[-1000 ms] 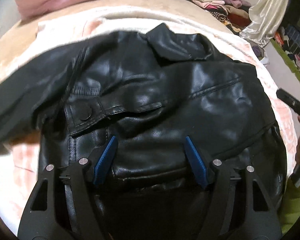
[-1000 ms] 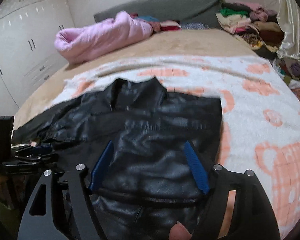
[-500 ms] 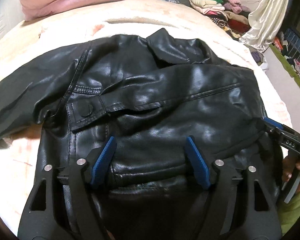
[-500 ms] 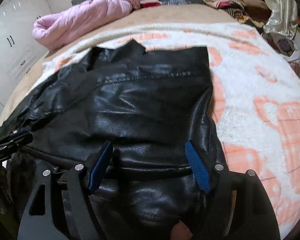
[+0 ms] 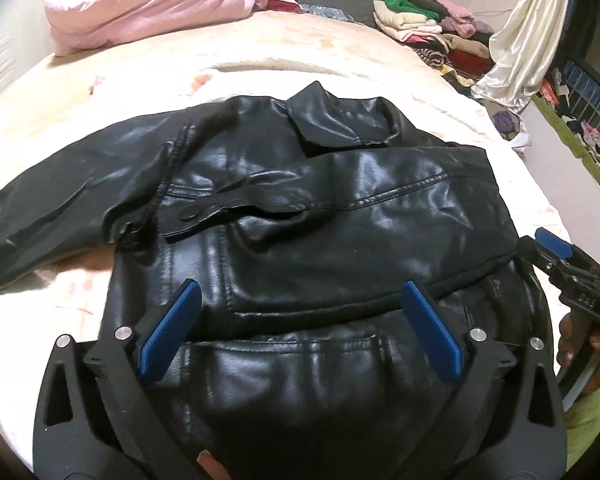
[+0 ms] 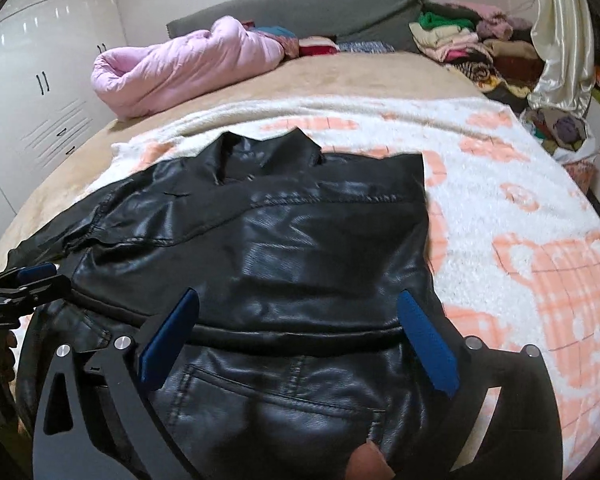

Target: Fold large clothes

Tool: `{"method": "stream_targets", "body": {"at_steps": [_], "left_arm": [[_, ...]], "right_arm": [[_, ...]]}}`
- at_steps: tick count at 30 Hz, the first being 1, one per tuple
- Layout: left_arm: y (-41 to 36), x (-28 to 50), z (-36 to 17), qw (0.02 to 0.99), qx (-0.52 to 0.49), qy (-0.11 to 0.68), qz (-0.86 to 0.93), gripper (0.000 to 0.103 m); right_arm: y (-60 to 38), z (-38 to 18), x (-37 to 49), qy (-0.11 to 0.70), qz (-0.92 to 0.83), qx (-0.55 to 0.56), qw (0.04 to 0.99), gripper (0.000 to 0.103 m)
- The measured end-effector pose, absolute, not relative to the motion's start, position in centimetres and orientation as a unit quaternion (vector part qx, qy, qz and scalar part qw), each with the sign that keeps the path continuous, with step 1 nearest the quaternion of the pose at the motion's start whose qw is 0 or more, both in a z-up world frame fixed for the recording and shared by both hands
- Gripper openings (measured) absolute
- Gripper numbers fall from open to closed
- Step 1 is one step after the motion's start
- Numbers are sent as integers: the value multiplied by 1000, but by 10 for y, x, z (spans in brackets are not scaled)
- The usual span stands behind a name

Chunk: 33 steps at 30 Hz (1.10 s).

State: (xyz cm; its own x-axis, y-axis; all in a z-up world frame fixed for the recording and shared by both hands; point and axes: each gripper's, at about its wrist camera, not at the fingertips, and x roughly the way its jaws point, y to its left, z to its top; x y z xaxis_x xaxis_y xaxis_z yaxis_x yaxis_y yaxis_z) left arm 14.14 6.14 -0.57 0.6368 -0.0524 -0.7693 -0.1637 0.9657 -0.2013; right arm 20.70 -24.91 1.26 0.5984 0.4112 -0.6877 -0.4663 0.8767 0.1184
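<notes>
A black leather jacket lies on the bed, collar away from me, one sleeve stretched out to the left. It also shows in the right wrist view. My left gripper is open, its blue pads wide apart above the jacket's near hem. My right gripper is open too, over the hem's right part. The right gripper shows at the right edge of the left wrist view; the left gripper shows at the left edge of the right wrist view.
The jacket rests on a white and orange blanket over a beige bed. A pink quilted coat lies at the far side. Stacked clothes and a cream curtain stand at the far right. White wardrobes are on the left.
Both grippers have pulled back toward me and lifted a little. The jacket's lower part has settled flat. Both stay open.
</notes>
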Motion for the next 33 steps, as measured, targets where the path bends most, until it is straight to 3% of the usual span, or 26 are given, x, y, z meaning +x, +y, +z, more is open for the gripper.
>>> {"method": "stream_targets", "body": {"at_steps": [33], "left_arm": [[169,77,7,902,-195,370,108,93]], "right_arm": [[-126,62,134,319,287,-92,898,99]]}}
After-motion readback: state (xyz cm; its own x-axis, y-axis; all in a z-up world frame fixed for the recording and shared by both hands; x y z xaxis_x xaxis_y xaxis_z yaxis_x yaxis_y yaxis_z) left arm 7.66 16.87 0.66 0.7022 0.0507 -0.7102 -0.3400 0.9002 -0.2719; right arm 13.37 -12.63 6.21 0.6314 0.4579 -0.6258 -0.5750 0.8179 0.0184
